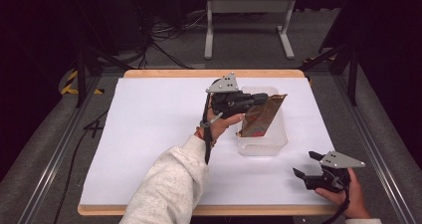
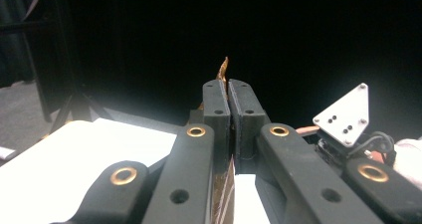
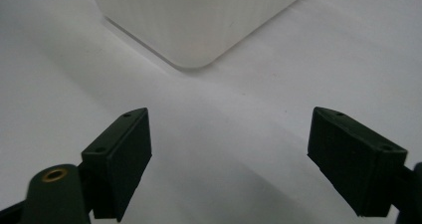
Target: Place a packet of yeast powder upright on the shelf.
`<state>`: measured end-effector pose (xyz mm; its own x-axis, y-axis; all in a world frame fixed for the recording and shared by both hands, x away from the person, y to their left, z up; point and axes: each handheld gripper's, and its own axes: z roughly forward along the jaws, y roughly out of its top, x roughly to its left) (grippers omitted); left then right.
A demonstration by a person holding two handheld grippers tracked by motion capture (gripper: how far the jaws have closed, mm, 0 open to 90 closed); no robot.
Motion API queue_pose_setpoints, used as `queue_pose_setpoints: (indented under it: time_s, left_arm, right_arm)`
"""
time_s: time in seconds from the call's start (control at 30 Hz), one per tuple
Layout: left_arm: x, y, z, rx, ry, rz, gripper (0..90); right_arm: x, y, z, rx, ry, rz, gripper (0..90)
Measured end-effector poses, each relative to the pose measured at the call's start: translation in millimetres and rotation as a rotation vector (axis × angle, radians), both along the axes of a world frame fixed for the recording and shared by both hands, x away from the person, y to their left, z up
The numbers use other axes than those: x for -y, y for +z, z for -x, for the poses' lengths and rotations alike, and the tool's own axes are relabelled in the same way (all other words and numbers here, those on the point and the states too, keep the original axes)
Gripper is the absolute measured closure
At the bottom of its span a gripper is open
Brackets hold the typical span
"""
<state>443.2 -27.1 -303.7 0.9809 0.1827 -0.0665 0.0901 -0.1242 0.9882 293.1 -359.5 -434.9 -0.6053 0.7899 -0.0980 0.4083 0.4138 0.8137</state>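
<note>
The shiny brown bag (image 1: 263, 115) looks thin, light and crinkly, so we pinch its top edge tight in our left tool (image 1: 261, 98) over the clear box (image 1: 263, 145) on the tabletop (image 1: 149, 134), while our right tool (image 1: 304, 165) waits wide open nearby.

Glossy foil pouch (image 1: 263, 115), translucent plastic bin (image 1: 263, 143)

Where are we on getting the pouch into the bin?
Done: the left gripper is shut on the brown pouch. In hand: the pouch hangs tilted over the clear bin, its lower end inside. Left: lower it and let go. The right gripper is open, idle near the table's front edge.
</note>
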Motion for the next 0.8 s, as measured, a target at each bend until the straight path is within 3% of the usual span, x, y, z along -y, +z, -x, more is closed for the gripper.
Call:
queue_pose_setpoints:
  time_s: [0.13, 0.3, 0.4, 0.8]
  left_arm:
    - [-0.5, 10.1, -6.7, 0.002, 0.013, 0.019, 87.5]
    - [3.3, 20.5, -12.8, 0.032, 0.025, 0.01, 87.5]
    - [3.9, 22.4, -17.7, 0.021, 0.015, 0.035, 87.5]
    - [20.3, 4.2, -27.2, -0.005, 0.013, 0.012, 87.3]
  right_arm:
    - [-0.5, 0.0, -0.2, 0.001, 0.001, 0.003, 18.0]
    - [-0.3, -0.3, -0.2, -0.003, 0.005, 0.003, 18.0]
    - [-0.1, -0.5, 0.0, -0.004, 0.003, -0.002, 18.0]
    - [-0.1, -0.5, 0.3, -0.007, 0.008, -0.001, 18.0]
